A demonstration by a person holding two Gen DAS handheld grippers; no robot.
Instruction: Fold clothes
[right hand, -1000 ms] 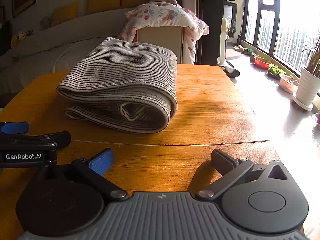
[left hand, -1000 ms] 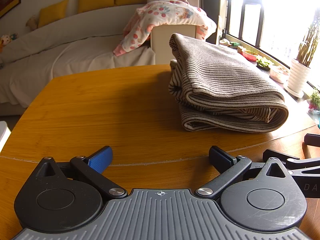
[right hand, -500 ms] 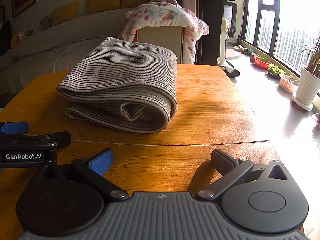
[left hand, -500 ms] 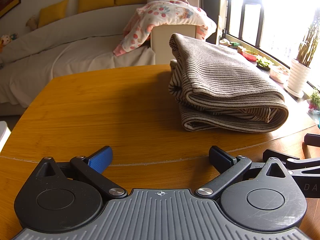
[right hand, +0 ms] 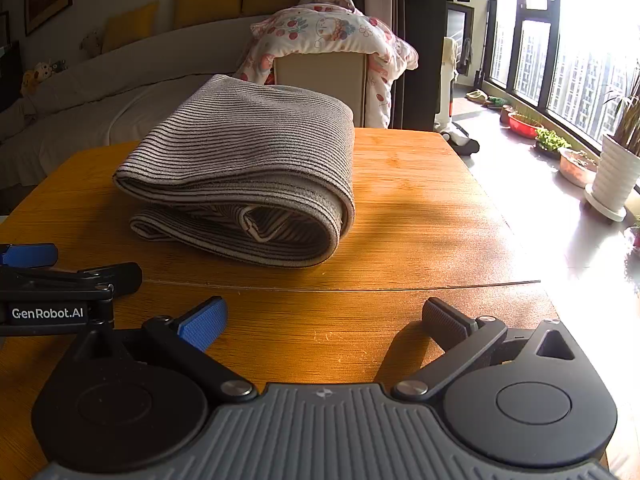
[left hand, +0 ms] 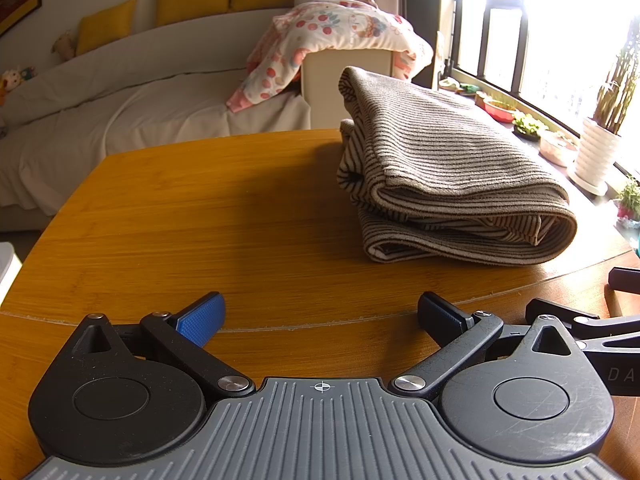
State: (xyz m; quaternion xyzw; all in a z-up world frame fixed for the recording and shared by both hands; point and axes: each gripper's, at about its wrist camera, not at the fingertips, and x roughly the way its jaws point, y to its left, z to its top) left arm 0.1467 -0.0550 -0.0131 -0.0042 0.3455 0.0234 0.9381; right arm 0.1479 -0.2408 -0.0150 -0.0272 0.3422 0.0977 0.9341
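Note:
A grey striped garment [left hand: 448, 168] lies folded in a thick bundle on the wooden table [left hand: 224, 216]. It also shows in the right wrist view [right hand: 248, 164], ahead and left of centre. My left gripper [left hand: 320, 314] is open and empty, low over the table's near edge, with the garment ahead to its right. My right gripper [right hand: 324, 318] is open and empty, also near the front edge, a short way back from the garment. The left gripper's side [right hand: 60, 284] shows at the left of the right wrist view.
A white sofa [left hand: 120, 120] with yellow cushions stands behind the table. A floral quilt [left hand: 340, 36] hangs over a box behind the table. Potted plants [right hand: 616, 168] line the window on the right. The table's right edge [right hand: 500, 208] drops to the floor.

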